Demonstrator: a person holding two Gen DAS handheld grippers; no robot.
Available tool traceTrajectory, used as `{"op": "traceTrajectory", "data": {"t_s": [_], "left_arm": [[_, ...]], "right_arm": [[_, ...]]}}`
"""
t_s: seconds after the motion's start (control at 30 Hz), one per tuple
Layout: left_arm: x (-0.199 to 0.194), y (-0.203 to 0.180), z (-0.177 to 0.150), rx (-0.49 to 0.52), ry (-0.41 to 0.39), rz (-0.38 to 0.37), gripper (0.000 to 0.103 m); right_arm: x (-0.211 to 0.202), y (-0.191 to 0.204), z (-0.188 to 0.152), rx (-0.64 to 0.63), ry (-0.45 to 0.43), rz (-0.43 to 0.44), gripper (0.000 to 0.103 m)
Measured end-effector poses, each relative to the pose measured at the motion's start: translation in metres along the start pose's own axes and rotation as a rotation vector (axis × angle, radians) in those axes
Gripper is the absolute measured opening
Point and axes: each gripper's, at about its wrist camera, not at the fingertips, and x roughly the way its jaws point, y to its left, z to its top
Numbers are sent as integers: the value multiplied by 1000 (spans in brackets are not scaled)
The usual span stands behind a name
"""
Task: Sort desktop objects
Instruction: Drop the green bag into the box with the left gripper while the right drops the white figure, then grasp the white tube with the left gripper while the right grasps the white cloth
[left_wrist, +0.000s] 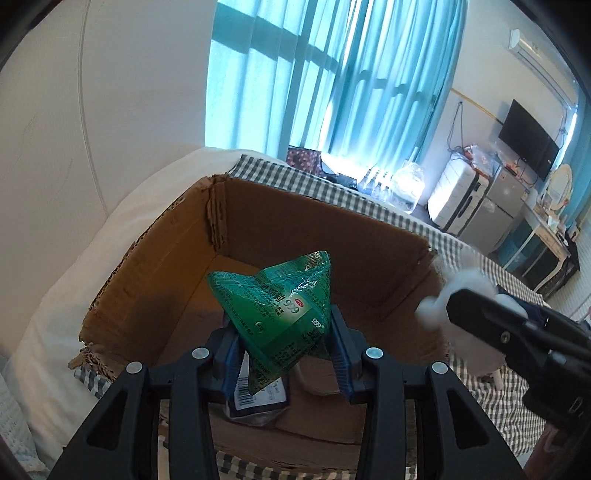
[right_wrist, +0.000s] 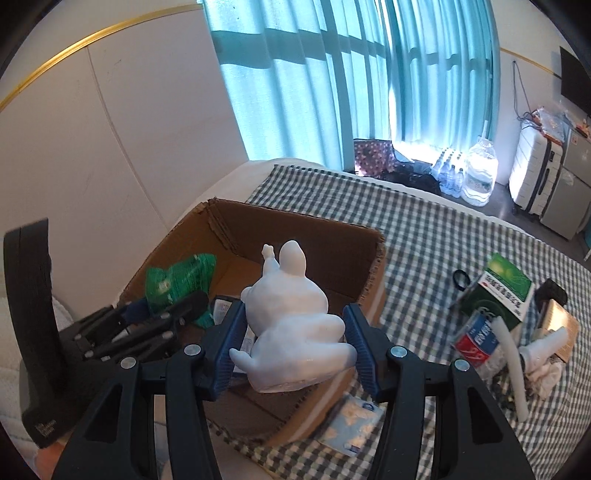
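Note:
My left gripper (left_wrist: 282, 332) is shut on a crumpled green sachet (left_wrist: 280, 295), which stands up between the blue pads over the open cardboard box (left_wrist: 332, 240). Below it, a dark packet with a barcode (left_wrist: 255, 398) lies on the box floor. My right gripper (right_wrist: 295, 314) is shut on a white rabbit-like figurine (right_wrist: 291, 325), held over the box's near right part. In the right wrist view the left gripper (right_wrist: 173, 306) with the green sachet (right_wrist: 177, 277) reaches into the box (right_wrist: 295, 236) from the left. The figurine (left_wrist: 469, 280) also shows at the right of the left wrist view.
The box sits on a checked cloth (right_wrist: 424, 240) over a bed. To its right lie a green-and-white medicine box (right_wrist: 506, 291), a red-and-blue can (right_wrist: 476, 343), a white tube (right_wrist: 513, 365) and a black ring (right_wrist: 461, 277). A blister pack (right_wrist: 354, 424) lies by the box's near corner.

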Motion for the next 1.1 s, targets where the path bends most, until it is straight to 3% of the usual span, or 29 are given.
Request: {"op": "traceTrajectory", "data": {"t_s": [0.03,0.1,0.17,0.27,0.43,0.7,0.9,1.1], "left_arm": [[2,2,0,-3,6,8,49],[4,5,-1,-11,18,19,70],[2,7,-2,-23,19,29,87],[-5,7,-4,-32,1,50,95],[-18,-18,-7,8,-3,15,95],[-42,-120,-40,180,-8,-141,97],[-33,-188,-77,258,26,-189,97],[-12,-239,-99,251,80,-224,97]], "right_arm": [[3,1,2,5,-1,13,62],[6,2,7,22,-8,20,78],[5,2,9,35,-28,14,78],[-2,-4,9,46,-53,3,78],[-26,-37,-1,100,-88,-66,78],[-93,-125,-37,198,-137,-244,78],[-138,-188,-83,282,-144,-366,78],[-156,-240,-124,352,-129,-431,78]]}}
